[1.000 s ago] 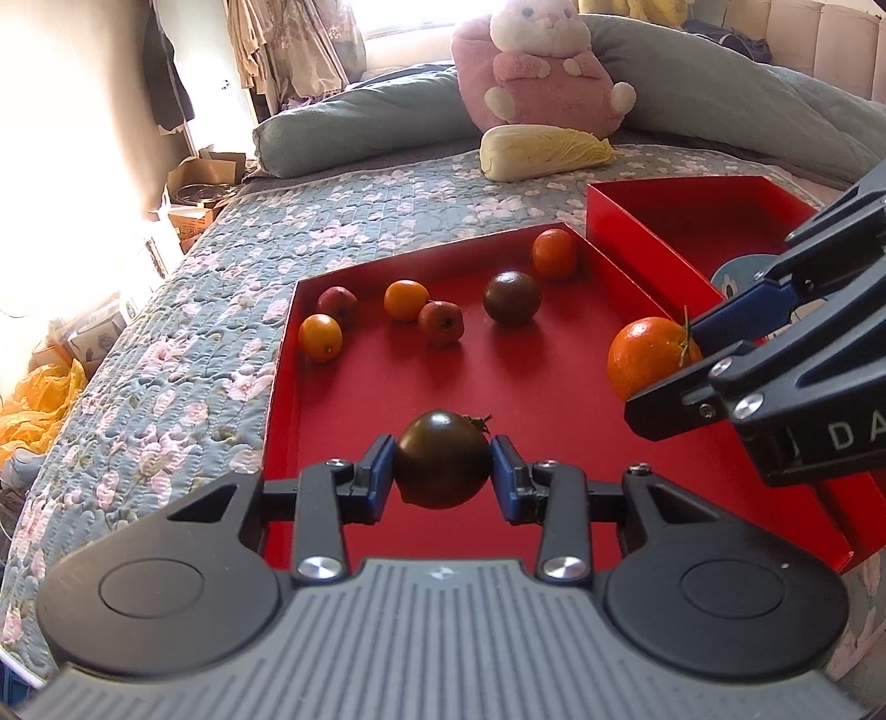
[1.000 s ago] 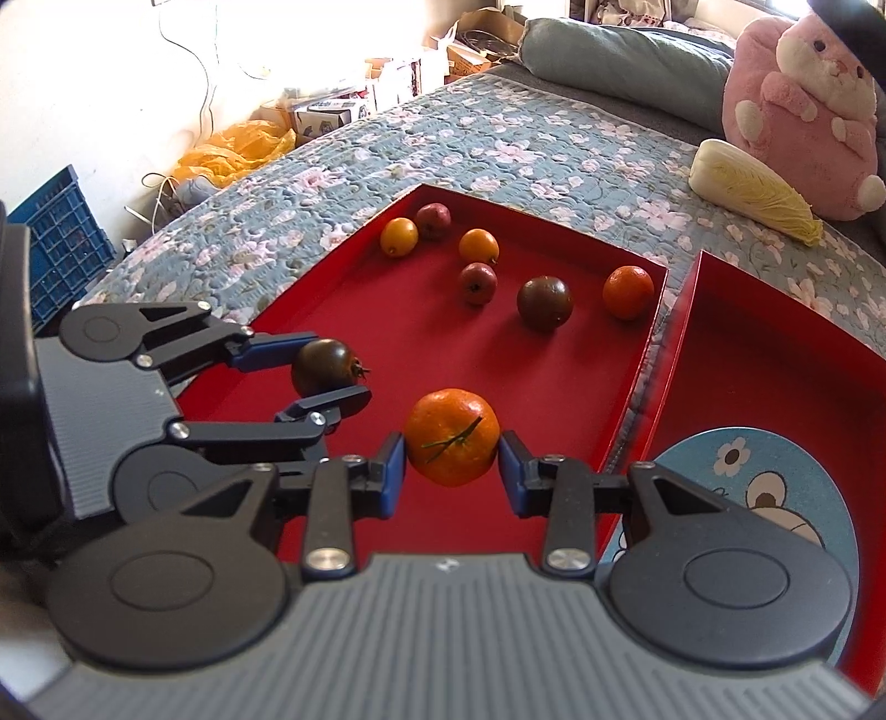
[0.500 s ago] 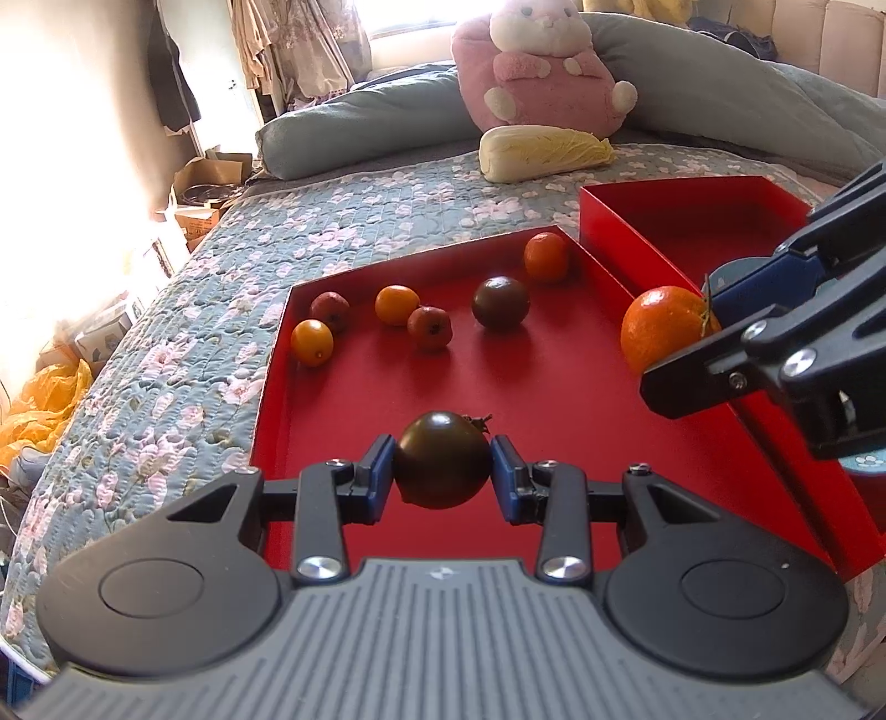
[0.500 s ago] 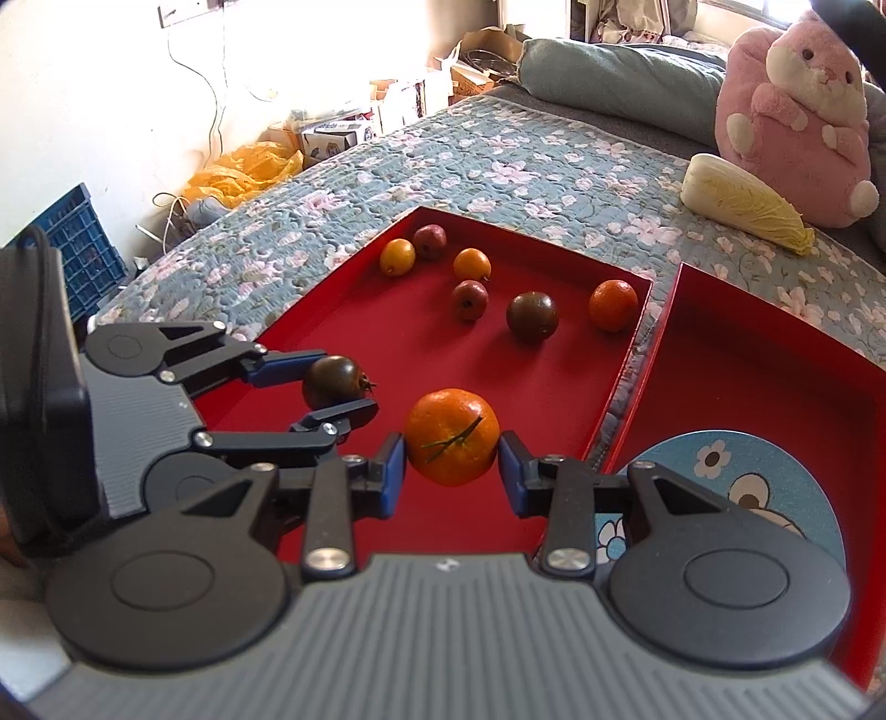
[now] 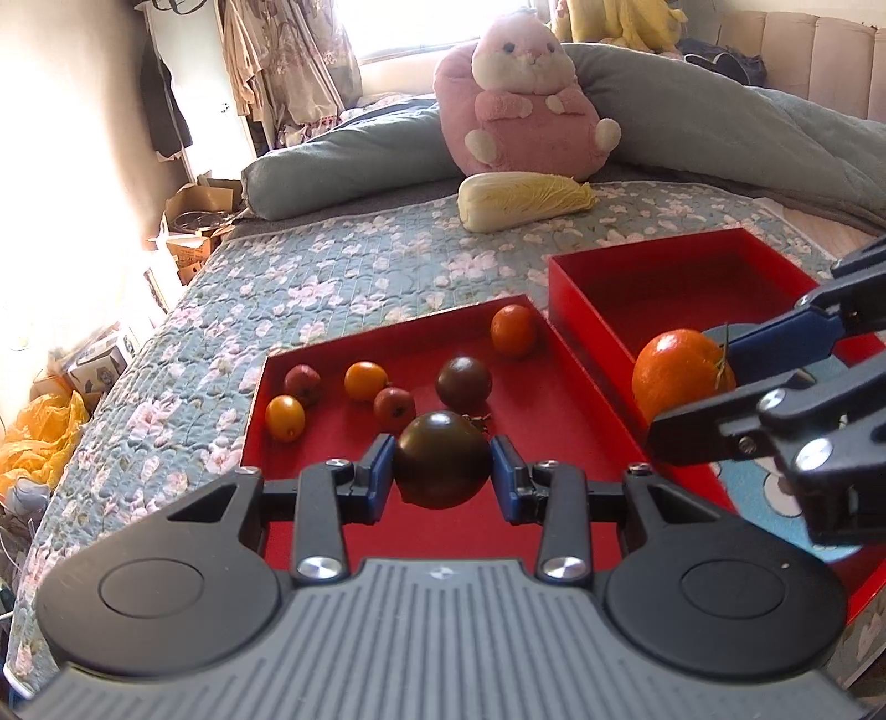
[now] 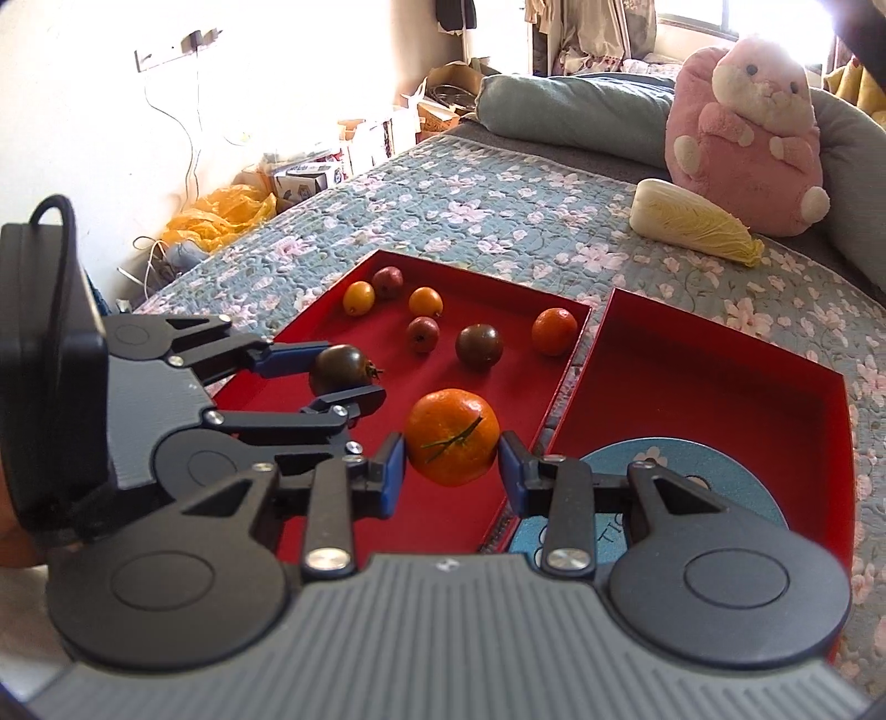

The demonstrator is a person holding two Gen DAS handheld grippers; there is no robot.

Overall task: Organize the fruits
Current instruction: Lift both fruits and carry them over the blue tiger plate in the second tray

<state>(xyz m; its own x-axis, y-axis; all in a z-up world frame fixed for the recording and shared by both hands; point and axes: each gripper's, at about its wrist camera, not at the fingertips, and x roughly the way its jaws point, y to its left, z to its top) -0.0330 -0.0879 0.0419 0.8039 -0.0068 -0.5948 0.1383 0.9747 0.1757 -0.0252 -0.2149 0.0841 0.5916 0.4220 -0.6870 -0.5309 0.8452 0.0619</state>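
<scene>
We see strong daylight from the window [image 5: 410, 27], which burns the wall [image 6: 249, 83] to white. The fisheye lens bends the edges. The gripper bodies close to the lens look soft; the centre is sharp.

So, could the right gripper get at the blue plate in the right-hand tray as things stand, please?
Probably yes: the blue plate lies bare just beneath the right gripper, nothing between. But it is shut on the orange, so it could only set fruit there.

Pink bunny plush [image 5: 523, 105] sits at my bed's far edge, a napa cabbage [image 5: 523, 199] lying right in front of it.
</scene>
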